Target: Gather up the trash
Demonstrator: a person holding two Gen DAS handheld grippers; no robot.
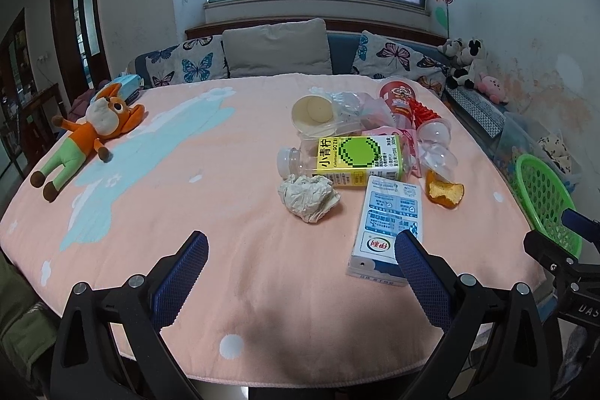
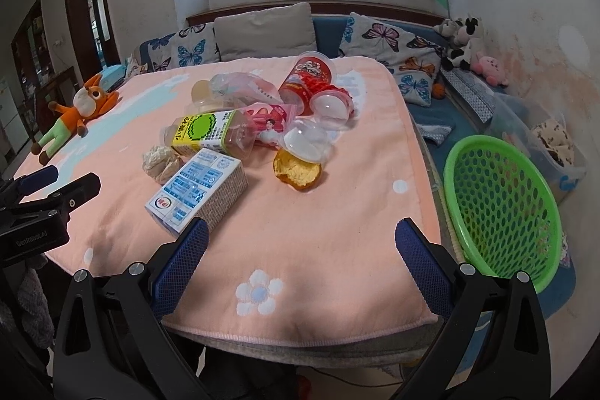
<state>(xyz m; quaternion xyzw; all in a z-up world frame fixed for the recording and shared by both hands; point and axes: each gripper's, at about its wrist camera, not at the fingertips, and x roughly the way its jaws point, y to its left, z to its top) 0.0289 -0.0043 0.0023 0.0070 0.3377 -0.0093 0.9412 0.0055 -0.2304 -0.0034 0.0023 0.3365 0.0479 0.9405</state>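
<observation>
White milk carton lies just beyond the left gripper's spread jaws.

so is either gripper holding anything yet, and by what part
Nothing is held. The left gripper and the right gripper are both open with nothing between their fingers; the milk carton lies on the table, ungripped.

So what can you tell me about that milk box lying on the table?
The milk carton is a small cardboard box, white and blue on its broad face, with a red-and-green logo near one end and a tan checked side. It looks closed and undented. It lies flat on the pink tablecloth, near the front edge, beside the crumpled paper ball and just in front of the yellow-green juice bottle. No gripper holds it.
</observation>
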